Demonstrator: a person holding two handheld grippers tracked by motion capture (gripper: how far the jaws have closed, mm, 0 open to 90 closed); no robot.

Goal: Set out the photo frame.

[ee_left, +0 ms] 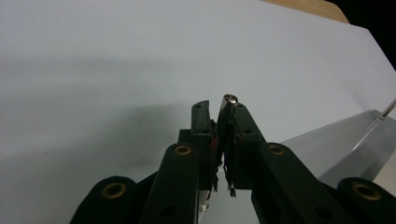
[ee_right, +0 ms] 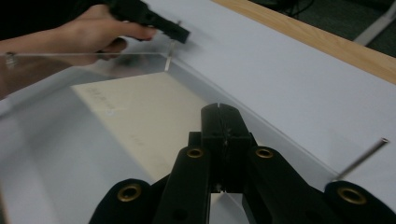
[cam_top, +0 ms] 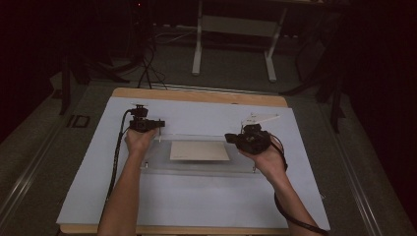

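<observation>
Acrylic sheet (cam_top: pixel 196 167) lies flat mid-desk on the pale blue cover (cam_top: pixel 196 206) of the desk (cam_top: pixel 196 96), with a cream card (cam_top: pixel 199 151) under or inside it and thin metal pins at its corners.

High view: left hand-held gripper (cam_top: pixel 156 124) sits at the sheet's far-left corner. Right hand-held gripper (cam_top: pixel 231 138) hovers off the far-right corner, tilted, jaws pointing back across the sheet. Jaw gap is not readable from here for either.

Left gripper view: jaws of the left hand-held gripper (ee_left: pixel 218 106) are clamped on a metal pin (ee_left: pixel 229 99); its rounded tip pokes out above the pads. Sheet edge (ee_left: pixel 336 149) shows at the right, plus a 2nd pin (ee_left: pixel 388 110).

Right gripper view: right hand-held gripper (ee_right: pixel 219 108) is fully closed on nothing, pads meeting. Far off, the left hand (ee_right: pixel 93 32) holds its hand-held gripper on the corner pin (ee_right: pixel 171 49). A loose-looking pin (ee_right: pixel 362 158) stands by the near corner, ungrabbed.

Risks, my read:
- Left pulls at an angle, so the pin binds or levers the sheet and shifts the card.
- Right closed empty, so it likely missed its pin; it needs to reopen before going back in, else it knocks the pin over.

Only the gripper views settle the grips; only the high view gives the full layout.
</observation>
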